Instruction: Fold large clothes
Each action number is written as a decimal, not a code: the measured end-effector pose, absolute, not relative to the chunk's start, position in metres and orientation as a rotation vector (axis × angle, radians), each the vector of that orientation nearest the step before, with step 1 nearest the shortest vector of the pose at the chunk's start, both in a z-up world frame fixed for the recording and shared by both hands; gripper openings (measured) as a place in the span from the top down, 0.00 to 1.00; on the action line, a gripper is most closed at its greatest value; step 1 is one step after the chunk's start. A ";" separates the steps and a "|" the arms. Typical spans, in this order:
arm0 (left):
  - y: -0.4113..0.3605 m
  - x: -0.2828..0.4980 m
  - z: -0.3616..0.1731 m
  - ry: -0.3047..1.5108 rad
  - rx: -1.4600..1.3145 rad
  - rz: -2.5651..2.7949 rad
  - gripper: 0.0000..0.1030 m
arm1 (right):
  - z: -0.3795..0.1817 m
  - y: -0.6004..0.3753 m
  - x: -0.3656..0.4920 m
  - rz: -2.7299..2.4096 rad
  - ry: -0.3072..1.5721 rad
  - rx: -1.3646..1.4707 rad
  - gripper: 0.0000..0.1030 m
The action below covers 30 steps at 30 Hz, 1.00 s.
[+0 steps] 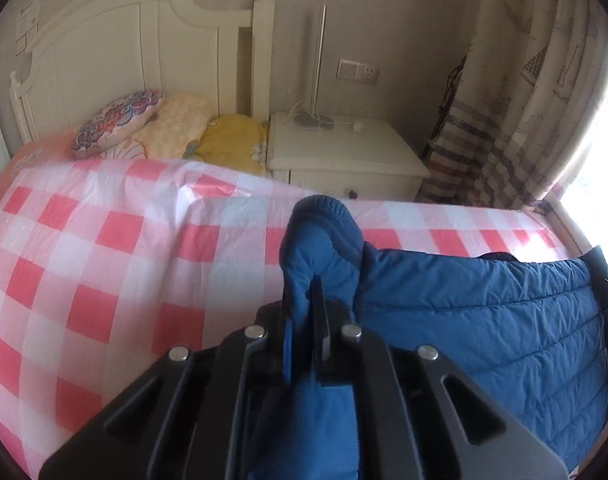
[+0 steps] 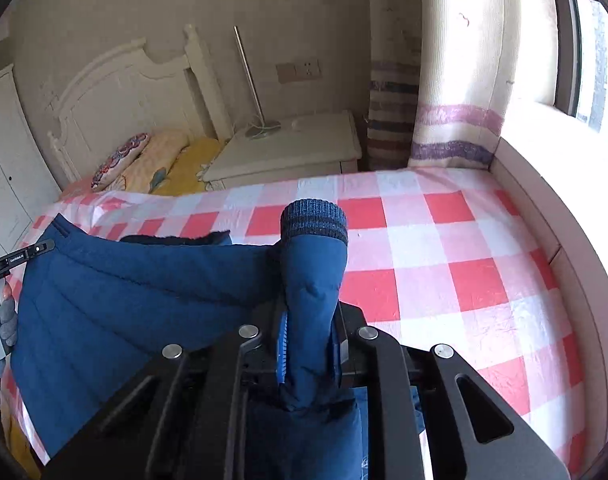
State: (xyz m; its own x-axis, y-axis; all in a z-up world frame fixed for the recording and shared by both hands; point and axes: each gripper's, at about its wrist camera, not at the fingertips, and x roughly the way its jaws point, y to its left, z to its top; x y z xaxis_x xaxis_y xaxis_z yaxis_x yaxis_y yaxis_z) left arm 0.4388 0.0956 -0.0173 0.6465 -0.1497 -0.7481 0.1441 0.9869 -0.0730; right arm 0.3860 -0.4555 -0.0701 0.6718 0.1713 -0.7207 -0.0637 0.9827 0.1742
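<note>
Writing: small white lettering on the left gripper's black arm, seen at the left edge of the right wrist view, too small to read. A paper notice (image 1: 27,24) on the wall left of the headboard (image 1: 116,60), illegible.

Blue quilted puffer jacket (image 1: 483,312) held up over the red-and-white checked bedsheet (image 1: 104,248), spread between both tools. Stitched horizontal channels, dark lining at the collar, ribbed knit cuffs.

Left gripper (image 1: 304,320): fingers clamped on one sleeve, cuff (image 1: 323,216) standing upright above them. Right gripper (image 2: 309,344): likewise pinching the other sleeve (image 2: 311,280). Gloved hand (image 2: 2,328), apparently grey, below the left tool.
</note>
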 end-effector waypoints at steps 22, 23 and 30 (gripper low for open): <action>-0.091 0.418 -0.016 0.719 0.469 -0.199 0.14 | -0.057 -0.302 0.396 0.255 0.794 -0.235 0.38; -0.093 0.426 -0.032 0.741 0.505 -0.188 0.13 | -0.074 -0.302 0.405 0.254 0.845 -0.244 0.38; -0.073 0.449 -0.076 0.832 0.415 -0.221 0.10 | -0.095 -0.302 0.420 0.294 0.892 -0.222 0.35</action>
